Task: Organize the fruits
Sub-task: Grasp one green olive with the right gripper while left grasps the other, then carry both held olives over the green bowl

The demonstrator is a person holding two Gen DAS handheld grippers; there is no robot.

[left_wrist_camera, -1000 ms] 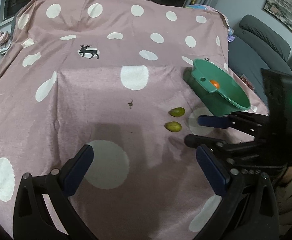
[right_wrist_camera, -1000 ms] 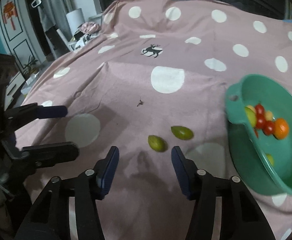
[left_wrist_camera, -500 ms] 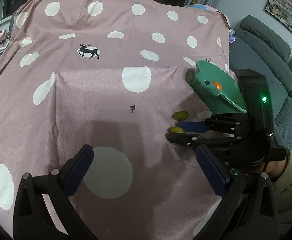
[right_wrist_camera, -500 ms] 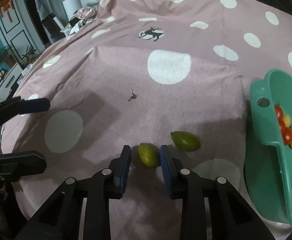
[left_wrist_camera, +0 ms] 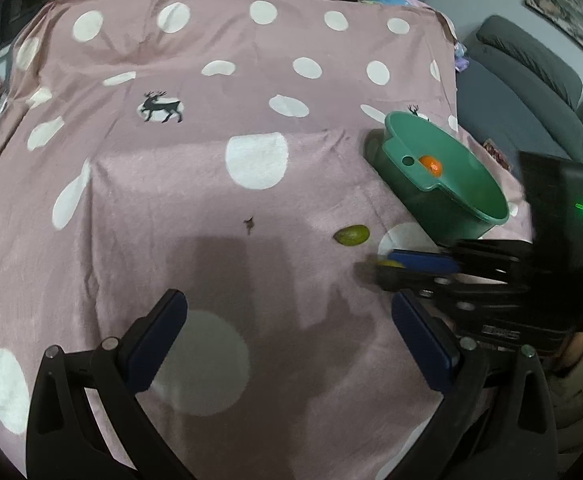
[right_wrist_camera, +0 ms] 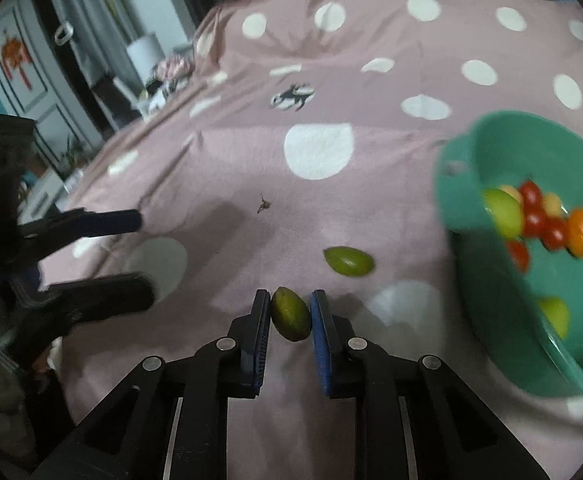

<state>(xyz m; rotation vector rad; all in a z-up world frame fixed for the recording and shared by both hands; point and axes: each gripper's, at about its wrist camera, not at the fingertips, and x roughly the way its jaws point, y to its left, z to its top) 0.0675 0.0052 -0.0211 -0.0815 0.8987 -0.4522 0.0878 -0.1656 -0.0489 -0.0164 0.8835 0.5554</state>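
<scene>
The step in hand is the pick-up of one green fruit (right_wrist_camera: 290, 314). The right tongs (right_wrist_camera: 290, 316) are closed narrow around it, with one blue pad on each side of the fruit, and both pads seem to touch its skin. The fruit appears a little above the pink dotted cloth (right_wrist_camera: 251, 168) that covers the surface, so I judge that the lifting is under way, but from this view I cannot be sure that it is free of the cloth. In the left wrist view only a small yellow-green part of this fruit shows between the pads.

A second green fruit (right_wrist_camera: 348, 261) lies on the cloth just beyond the tongs, between them and the green bowl (right_wrist_camera: 503, 292). The bowl stands to the right and already holds several fruits: red small ones, an orange one and some pale green ones.

The left tongs (left_wrist_camera: 287, 340) are wide and hold nothing; they hang above the cloth, well apart from both fruits.

The next move probably calls for carrying the held fruit to the right, over the rim of the bowl, and opening the pads only when it is above the inside. The fruit is smooth and oval, so it may slip if the grip is weak
</scene>
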